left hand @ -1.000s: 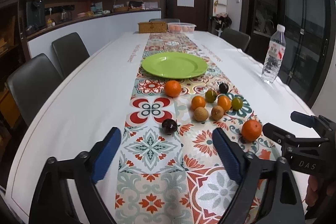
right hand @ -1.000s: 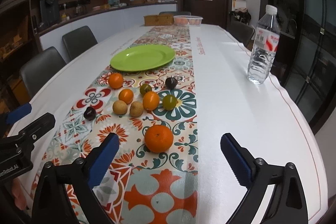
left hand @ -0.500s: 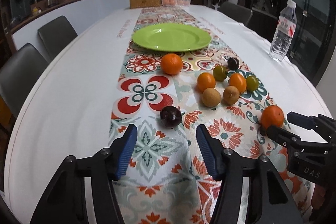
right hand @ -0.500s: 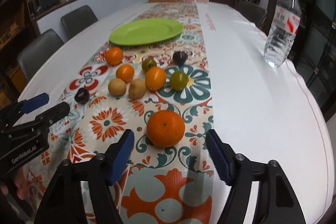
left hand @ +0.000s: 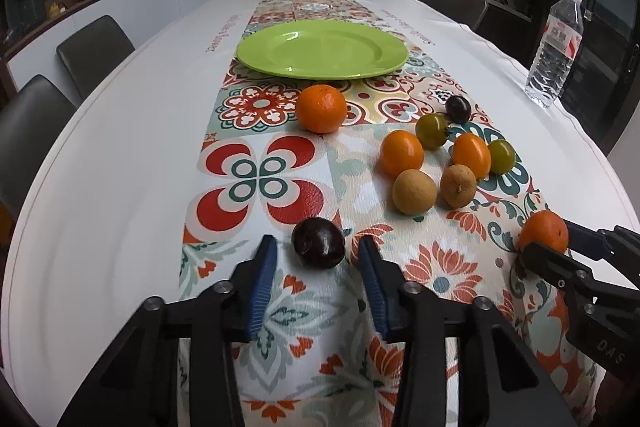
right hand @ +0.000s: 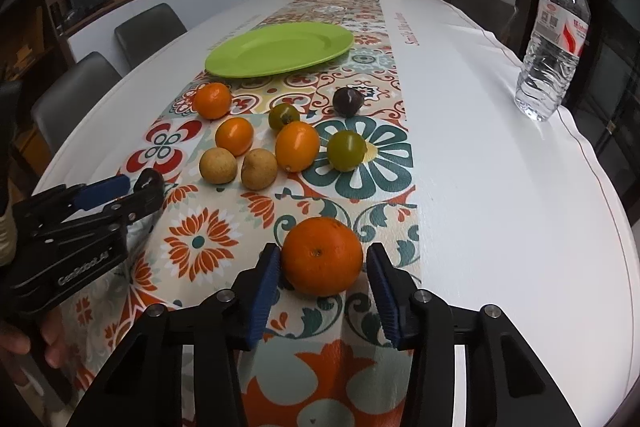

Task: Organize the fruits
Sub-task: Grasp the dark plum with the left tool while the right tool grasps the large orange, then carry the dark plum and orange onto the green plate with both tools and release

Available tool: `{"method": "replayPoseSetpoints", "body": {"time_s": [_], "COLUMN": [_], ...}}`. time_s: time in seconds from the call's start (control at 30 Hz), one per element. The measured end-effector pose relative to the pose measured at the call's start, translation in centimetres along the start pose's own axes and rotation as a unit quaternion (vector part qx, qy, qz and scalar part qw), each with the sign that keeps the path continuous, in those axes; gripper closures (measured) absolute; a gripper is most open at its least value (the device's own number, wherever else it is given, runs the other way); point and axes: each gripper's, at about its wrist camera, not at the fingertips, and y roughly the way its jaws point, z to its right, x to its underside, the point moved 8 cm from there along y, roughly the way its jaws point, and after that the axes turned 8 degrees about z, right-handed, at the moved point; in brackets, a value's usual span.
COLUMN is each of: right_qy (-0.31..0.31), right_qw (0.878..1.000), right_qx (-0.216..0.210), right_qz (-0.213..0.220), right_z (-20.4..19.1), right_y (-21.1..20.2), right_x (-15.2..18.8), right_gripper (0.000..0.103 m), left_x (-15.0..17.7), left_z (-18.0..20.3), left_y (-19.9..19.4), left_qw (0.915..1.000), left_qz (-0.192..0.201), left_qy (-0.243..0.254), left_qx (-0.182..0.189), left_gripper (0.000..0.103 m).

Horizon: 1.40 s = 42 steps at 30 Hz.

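Now our left gripper (left hand: 316, 259) closes its jaws around the plum (left hand: 318, 242), not yet touching. Our right gripper (right hand: 322, 269) closes likewise around the orange (right hand: 322, 255); we should squeeze gently, centred.

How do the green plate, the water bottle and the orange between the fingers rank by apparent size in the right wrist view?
1. green plate
2. water bottle
3. orange, though nearness to the camera enlarges it

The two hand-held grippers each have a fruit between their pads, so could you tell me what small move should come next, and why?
Probably finish closing: the left hand-held gripper brackets the dark plum, the right hand-held gripper the orange; both are closing, gaps remain, and the green plate is empty.
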Motion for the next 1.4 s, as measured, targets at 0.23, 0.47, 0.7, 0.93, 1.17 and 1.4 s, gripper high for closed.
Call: {"method": "replayPoseSetpoints", "body": {"time_s": [0.23,0.47,0.7,0.93,1.17,1.4], "right_qy": [-0.003,-0.006,-0.010,-0.021,-0.029,-0.045], "right_qw": [1.000,1.000,1.000,0.998,0.995,0.991], "right_qx": [-0.004,-0.011,-0.025,-0.051,-0.084,-0.109], "right_qz": [-0.001,0.003,0.013,0.025,0.039,0.065], "right_z": [0.0,-0.1,-0.3,-0.9,-1.4,-2.2], "right_y": [0.3,0.4,0.0,-0.7,-1.8,-2.8], "right_x": [-0.3,-0.5,-1.1,-1.9,-3.3,-6.1], "right_gripper": [0.061,0.061,0.061,0.061,0.061,0.061], "left_x": [-0.1,-0.2,-0.3,-0.8,-1.9,-4.2], "left_z": [0.1,0.0,0.1,0.5,1.2,1.4], "left_y": [0.4,0.6,0.0,-2.1,-4.1,-5.0], "left_qw": [1.0000,1.0000,0.9999,0.9999,0.9997,0.9989], "left_qz": [-0.006,-0.007,-0.009,0.005,0.021,0.045], "left_qy": [0.000,0.000,-0.009,-0.013,-0.014,-0.009], "left_qx": [-0.001,-0.001,0.001,-0.001,-0.001,-0.003], "left_gripper": [0.075,0.076,0.076,0.076,0.076,0.076]}}
